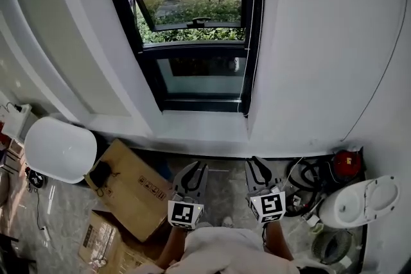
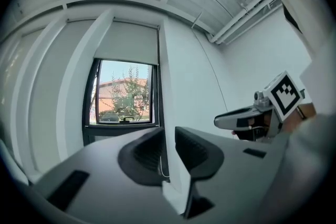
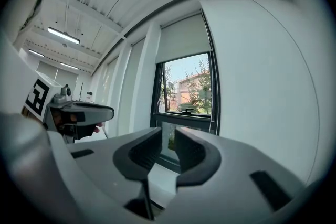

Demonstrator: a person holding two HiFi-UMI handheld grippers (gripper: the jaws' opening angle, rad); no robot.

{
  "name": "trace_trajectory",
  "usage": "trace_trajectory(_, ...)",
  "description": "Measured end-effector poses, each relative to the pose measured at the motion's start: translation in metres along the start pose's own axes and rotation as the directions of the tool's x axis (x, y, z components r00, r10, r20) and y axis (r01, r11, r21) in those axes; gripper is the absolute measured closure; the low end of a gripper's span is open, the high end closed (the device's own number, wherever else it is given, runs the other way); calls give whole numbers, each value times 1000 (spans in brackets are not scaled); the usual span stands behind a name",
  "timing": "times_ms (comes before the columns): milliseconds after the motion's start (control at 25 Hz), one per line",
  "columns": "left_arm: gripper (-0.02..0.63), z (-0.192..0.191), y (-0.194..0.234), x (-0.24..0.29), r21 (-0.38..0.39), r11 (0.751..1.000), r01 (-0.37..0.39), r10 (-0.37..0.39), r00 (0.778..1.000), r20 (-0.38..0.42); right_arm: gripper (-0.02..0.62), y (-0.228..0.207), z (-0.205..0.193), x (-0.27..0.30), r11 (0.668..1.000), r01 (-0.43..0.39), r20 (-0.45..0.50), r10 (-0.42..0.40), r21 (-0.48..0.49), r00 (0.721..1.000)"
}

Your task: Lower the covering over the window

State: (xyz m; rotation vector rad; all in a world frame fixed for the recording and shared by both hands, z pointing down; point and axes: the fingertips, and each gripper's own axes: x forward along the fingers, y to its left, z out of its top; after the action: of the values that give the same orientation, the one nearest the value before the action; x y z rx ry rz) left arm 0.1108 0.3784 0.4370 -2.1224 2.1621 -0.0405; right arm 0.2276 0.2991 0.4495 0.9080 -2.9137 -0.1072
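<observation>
The pale grey roller blind (image 2: 127, 42) covers only the top of the black-framed window (image 1: 199, 22); the lowering is all left to do. Your left gripper (image 1: 194, 169) and right gripper (image 1: 259, 167) are slightly spread, empty.

White rounded object (image 1: 61, 149) at left, cardboard box (image 1: 131, 186) beside it, black hose (image 1: 313, 173), red canister (image 1: 347, 163) at right

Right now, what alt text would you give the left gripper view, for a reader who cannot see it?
A black-framed window shows trees outside, with a white roller blind covering only its top part. In the foreground the left gripper has its grey jaws apart, holding nothing, and the right gripper shows at the right.
</observation>
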Motion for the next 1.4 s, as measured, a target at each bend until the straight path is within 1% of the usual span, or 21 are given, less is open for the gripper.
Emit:
trace_trajectory(160,531,0,-2,24,6,1000,-3,3,1000,-13,529,-21,-1,13,1000,-9,-4,9,11,1000)
trace_trajectory(360,531,5,3,48,3,1000,-18,18,1000,9,529,-38,-3,32,1000,-20,-8,20,15,1000)
trace_trajectory(680,534,-9,16,73,-4,1000,-13,13,1000,-21,529,-49,-6,60,1000,-15,-21,15,10,1000)
trace_trajectory(840,535,-11,26,87,-8,1000,1,-1,1000,-7,529,-52,-5,75,1000,-1,-21,1,5,1000)
trace_trajectory(1000,537,-17,42,101,-14,1000,13,-13,1000,-5,529,-55,-7,95,1000,17,-30,-17,1,999)
trace_trajectory(1200,538,-27,69,122,-22,999,32,-33,999,-22,529,-55,-8,128,999,35,-45,-35,3,998)
trace_trajectory(1400,540,-30,100,143,-25,999,44,-44,999,-18,529,-54,-5,162,999,49,-51,-49,-2,998)
